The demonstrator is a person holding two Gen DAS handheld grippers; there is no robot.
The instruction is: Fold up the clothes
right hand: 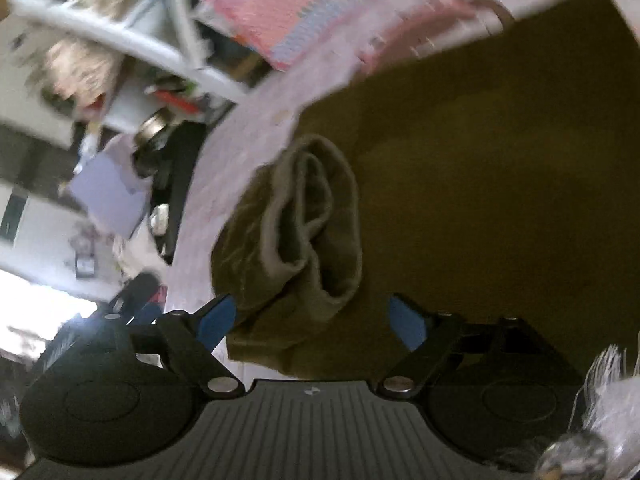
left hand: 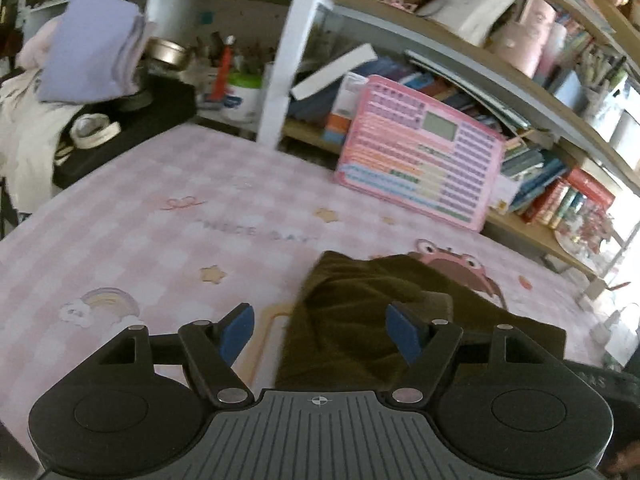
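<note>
- Hovering with jaws spread and empty, the left gripper (left hand: 320,332) is facing the olive-green garment (left hand: 360,320), which is lying just ahead of it and to its right on the pink checked bench (left hand: 140,232).
- Spreading its jaws too and gripping nothing, the right gripper (right hand: 312,320) is sitting just short of a rolled cuff (right hand: 316,216) of that garment, directly ahead of it.
- Doing this well probably means pinching the cuff's hem cleanly, both layers together, then drawing it flat before folding.
- Leaning against the shelf (left hand: 460,56) well ahead of the left gripper, a pink toy tablet (left hand: 420,160) is limiting the far spreading room.
- Sitting far ahead to its left, tape rolls (left hand: 94,130) are staying out of the way.
</note>
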